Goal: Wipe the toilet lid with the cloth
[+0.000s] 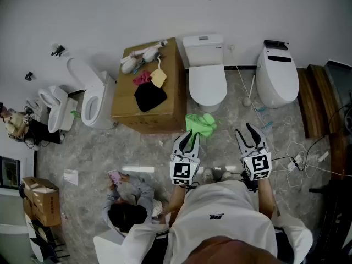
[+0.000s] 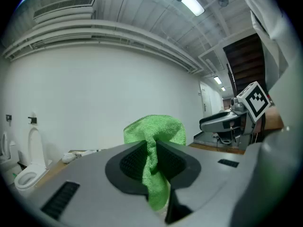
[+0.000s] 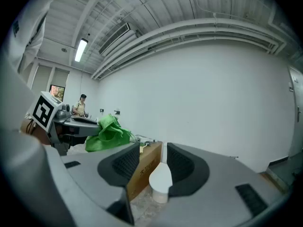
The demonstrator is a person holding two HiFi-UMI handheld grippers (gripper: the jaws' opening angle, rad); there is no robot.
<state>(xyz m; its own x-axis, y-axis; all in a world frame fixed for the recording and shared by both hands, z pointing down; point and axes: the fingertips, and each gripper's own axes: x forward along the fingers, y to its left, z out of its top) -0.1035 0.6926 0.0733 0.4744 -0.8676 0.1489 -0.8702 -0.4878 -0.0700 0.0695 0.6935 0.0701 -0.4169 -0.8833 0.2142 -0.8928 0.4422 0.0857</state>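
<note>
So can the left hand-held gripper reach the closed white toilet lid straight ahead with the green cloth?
Probably yes: the left hand-held gripper, shut on the green cloth, is just short of the white toilet lid with only grey stone floor between.

White ceramic toilet (image 1: 207, 73) sits at 12 o'clock, brown cardboard box (image 1: 165, 114) just beside it at 11 with a black fabric bundle (image 1: 149, 97) on top. Crumpled green microfibre cloth (image 1: 201, 124) is just in front of the toilet, pinched in the left gripper (image 1: 190, 139); right gripper (image 1: 246, 132) is off at its 3 o'clock.

Cloth (image 2: 156, 129) btm hidden in left gripper (image 2: 151, 149); toilet lid (image 3: 160, 175) partly behind right gripper (image 3: 153, 151)
</note>
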